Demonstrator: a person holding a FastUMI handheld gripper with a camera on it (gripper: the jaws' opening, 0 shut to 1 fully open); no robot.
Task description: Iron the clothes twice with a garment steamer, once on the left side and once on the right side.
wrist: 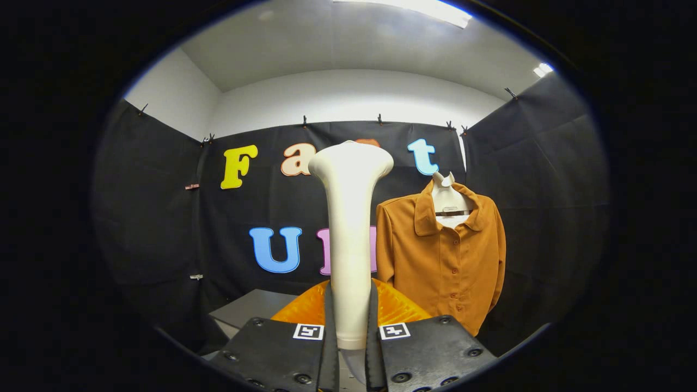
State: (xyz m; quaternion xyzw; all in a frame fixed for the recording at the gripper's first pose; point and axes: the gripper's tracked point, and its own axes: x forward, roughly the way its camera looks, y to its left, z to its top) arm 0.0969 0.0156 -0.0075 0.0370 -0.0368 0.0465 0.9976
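While clamping the upright garment steamer [348, 239] | hand-held gripper [351, 326] level | shirt [441, 256] beyond, right.

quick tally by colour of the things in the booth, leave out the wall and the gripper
White or cream: 2, the garment steamer clamped between the gripper fingers, and the mannequin neck
Orange-brown: 1, the shirt beyond the fingers
Bright orange: 1, the ribbed piece behind the steamer
Grey: 1, the box
Total: 5
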